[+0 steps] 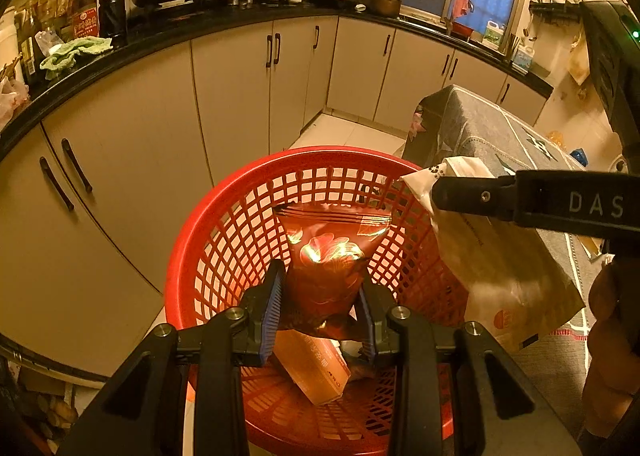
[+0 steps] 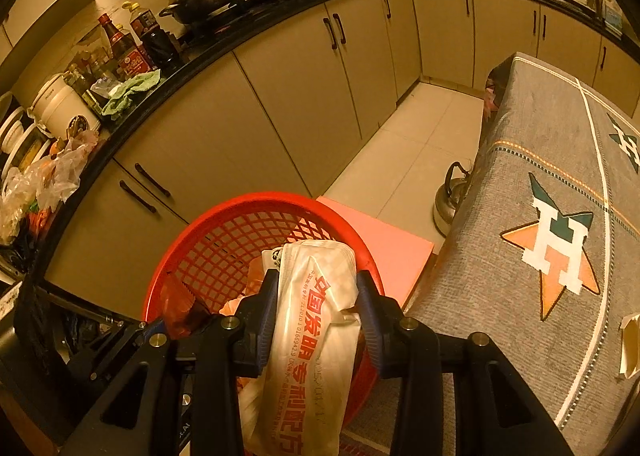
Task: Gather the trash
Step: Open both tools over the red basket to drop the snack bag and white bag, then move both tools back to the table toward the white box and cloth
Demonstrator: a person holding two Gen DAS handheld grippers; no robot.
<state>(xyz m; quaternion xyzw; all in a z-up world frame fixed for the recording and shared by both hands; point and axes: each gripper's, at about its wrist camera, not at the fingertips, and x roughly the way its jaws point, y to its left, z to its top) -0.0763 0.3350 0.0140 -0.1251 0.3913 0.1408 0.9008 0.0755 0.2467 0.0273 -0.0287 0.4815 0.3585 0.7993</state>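
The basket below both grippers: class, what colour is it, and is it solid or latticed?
Red, an open lattice basket; clearest in the left wrist view.

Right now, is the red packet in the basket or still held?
Still held: the left gripper pinches the red packet above the basket.

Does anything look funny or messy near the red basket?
A kettle sits on the floor beside the cloth-covered table, an odd spot. In the basket, a box lies tilted, which is normal for trash.
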